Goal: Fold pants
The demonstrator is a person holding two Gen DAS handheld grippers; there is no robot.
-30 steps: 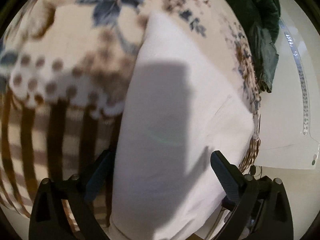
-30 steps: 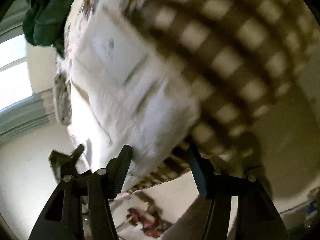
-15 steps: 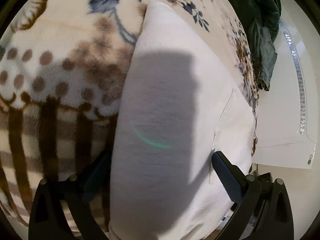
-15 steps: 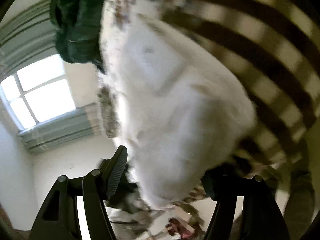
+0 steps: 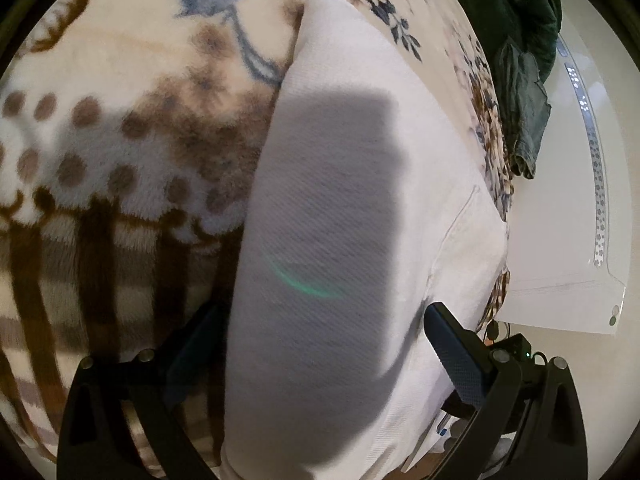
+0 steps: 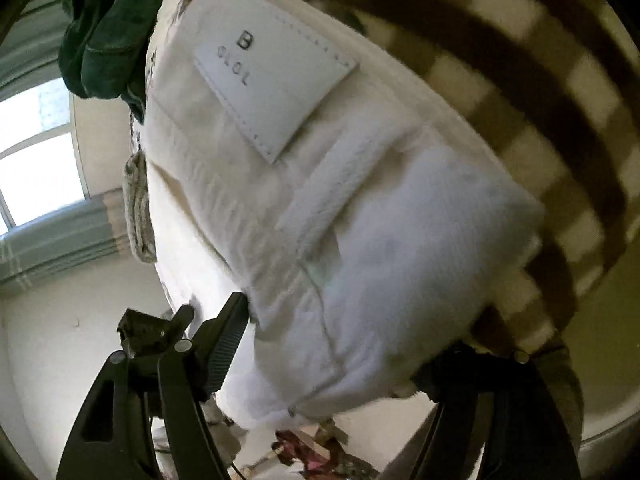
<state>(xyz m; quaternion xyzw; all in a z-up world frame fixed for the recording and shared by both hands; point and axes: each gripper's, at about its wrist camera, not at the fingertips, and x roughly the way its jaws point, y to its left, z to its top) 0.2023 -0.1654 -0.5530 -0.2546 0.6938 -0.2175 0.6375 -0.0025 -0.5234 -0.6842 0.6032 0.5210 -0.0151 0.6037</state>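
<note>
- as the folded white twill pants (image 5: 360, 240) lie on a plush blanket with brown stripes, dots and blue flowers (image 5: 120, 160), the left gripper (image 5: 320, 344) sits over the near end of the bundle, its fingers spread wide on either side of the cloth and holding nothing.
- the right gripper (image 6: 344, 344) straddles the waistband end of the same pants (image 6: 320, 200), fingers parted around the thick stack; whether the pads touch the fabric cannot be told, and the right finger is mostly hidden behind the cloth.
- a white stitched label patch marked with a "b" (image 6: 272, 72) faces up on the waistband, a belt loop just near of it.
- a dark green crumpled garment (image 5: 516, 60) lies at the far right edge of the blanket, apart from the pants.
- the pants look close to fully folded; a last fold or tidying seems to remain.
- risk: the bundle hangs near the blanket's right edge, so a push from either gripper could slide it off.
- risk: closing on the whole stack may catch only the upper layers, letting the lower folds slip open.
- risk: the plush pile could drag on the bottom layer and skew the fold.
</note>
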